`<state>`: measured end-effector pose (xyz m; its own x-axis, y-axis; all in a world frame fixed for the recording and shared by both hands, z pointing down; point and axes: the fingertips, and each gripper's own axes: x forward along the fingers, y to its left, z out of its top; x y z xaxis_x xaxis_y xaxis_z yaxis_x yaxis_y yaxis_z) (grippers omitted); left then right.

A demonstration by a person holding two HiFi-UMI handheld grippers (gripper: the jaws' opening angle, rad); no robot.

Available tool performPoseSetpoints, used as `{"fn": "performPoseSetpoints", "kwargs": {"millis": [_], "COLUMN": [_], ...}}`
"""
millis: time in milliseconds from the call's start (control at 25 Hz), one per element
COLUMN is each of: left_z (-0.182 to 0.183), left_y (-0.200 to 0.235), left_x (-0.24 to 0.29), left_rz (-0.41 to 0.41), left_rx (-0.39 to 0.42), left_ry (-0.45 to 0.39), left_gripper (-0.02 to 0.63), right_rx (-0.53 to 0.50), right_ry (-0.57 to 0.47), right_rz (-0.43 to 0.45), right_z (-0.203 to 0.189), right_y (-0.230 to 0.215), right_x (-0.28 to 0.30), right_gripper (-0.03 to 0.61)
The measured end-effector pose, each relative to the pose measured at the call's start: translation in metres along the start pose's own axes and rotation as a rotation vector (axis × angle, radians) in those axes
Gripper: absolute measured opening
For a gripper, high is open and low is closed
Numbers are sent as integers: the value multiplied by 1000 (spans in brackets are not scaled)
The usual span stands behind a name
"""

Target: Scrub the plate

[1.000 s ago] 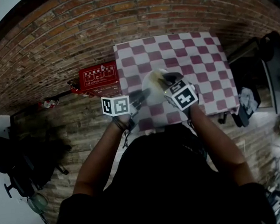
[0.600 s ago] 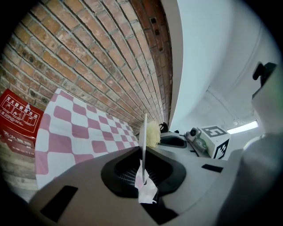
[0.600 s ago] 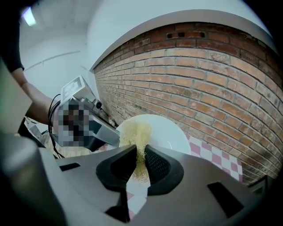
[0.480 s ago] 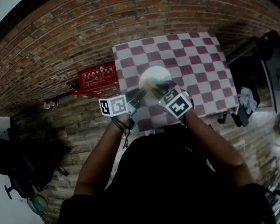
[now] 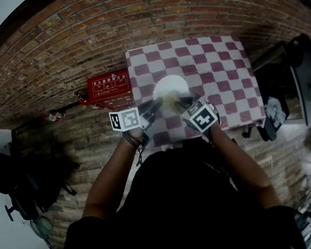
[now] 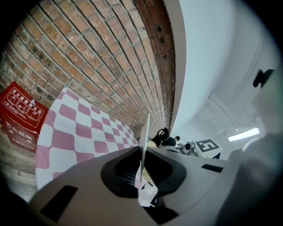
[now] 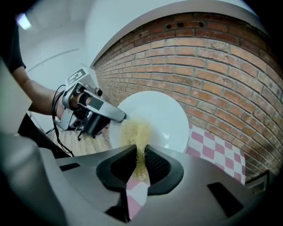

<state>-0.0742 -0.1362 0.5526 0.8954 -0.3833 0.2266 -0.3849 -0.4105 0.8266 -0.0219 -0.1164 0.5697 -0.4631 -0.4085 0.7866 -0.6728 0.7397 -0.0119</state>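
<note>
Left gripper [image 6: 142, 165]: fingers nearly closed, pinching the rim of the white plate [image 6: 145, 137]. The plate stands on edge, rising straight out from between them.
Right gripper [image 7: 141, 161]: fingers pressed onto a yellow mesh scrubber [image 7: 135, 132]. Its free end, just past the fingertips, lies against the plate's face close to the left fingers' hold.

Risks:
- The hold is only a thin bite on the rim. A hard scrub stroke far from the left fingers could lever the plate loose.
- The mesh is soft, so drag may pull it out from between the right fingers.
- A dropped plate would land on the tabletop or go past its edge.

Surroundings:
- A tabletop [image 5: 216, 70] under a pink-and-white check cloth lies beneath and beyond both sets of fingers.
- A brick wall [image 7: 212, 57] is behind.
- A red box [image 5: 109, 87] sits left of the left fingers, off the tabletop.
</note>
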Motion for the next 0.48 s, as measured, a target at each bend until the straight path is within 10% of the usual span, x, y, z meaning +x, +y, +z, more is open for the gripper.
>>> {"fn": "performPoseSetpoints", "kwargs": {"millis": [480], "left_z": [-7], "left_y": [-11], "left_x": [2], "left_rz": [-19], "left_rx": [6], "left_ry": [23], "left_gripper": [32], "right_rx": [20], "right_ry": [9], "right_rz": [-133], "right_z": [-8], "right_y": [-52], "right_x": [-17], "right_gripper": [52]}}
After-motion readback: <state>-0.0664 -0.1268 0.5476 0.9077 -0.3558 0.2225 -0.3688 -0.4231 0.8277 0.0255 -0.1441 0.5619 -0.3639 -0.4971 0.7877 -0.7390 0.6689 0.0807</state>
